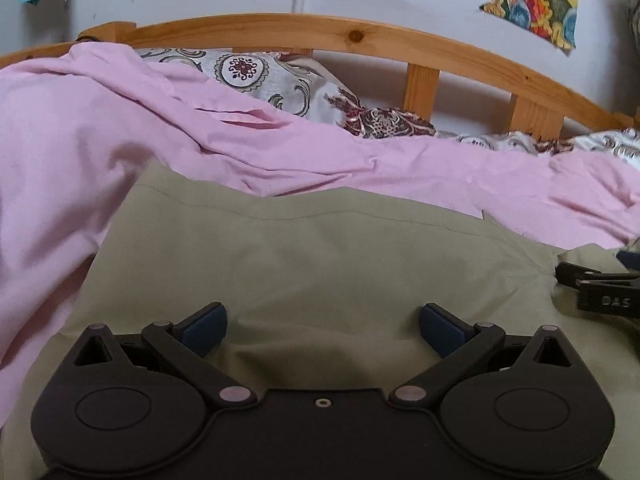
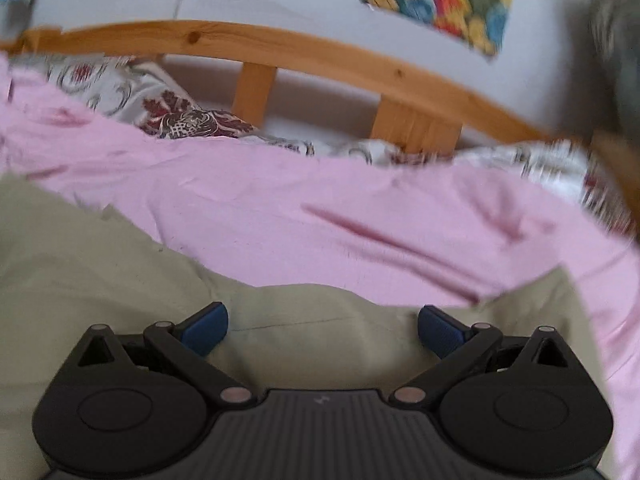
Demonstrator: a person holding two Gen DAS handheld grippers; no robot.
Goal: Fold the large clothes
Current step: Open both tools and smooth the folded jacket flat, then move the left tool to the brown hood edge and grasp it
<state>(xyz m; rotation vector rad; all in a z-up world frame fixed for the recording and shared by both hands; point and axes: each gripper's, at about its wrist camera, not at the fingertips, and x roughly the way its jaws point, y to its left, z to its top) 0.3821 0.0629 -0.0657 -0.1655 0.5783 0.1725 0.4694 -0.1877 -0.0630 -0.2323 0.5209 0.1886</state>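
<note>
An olive-green garment (image 1: 320, 264) lies spread flat on a pink sheet (image 1: 60, 152) on the bed. My left gripper (image 1: 322, 330) is open and empty, its blue pads wide apart just above the garment's middle. My right gripper (image 2: 323, 330) is open and empty over the garment's right part (image 2: 120, 272), near its far edge. The right gripper also shows at the right edge of the left wrist view (image 1: 600, 284). The right wrist view is motion-blurred.
A wooden bed rail (image 1: 360, 38) curves along the far side against a pale wall. A patterned pillow (image 1: 280, 84) lies beyond the pink sheet. Colourful cloth pieces (image 1: 536, 0) hang on the wall.
</note>
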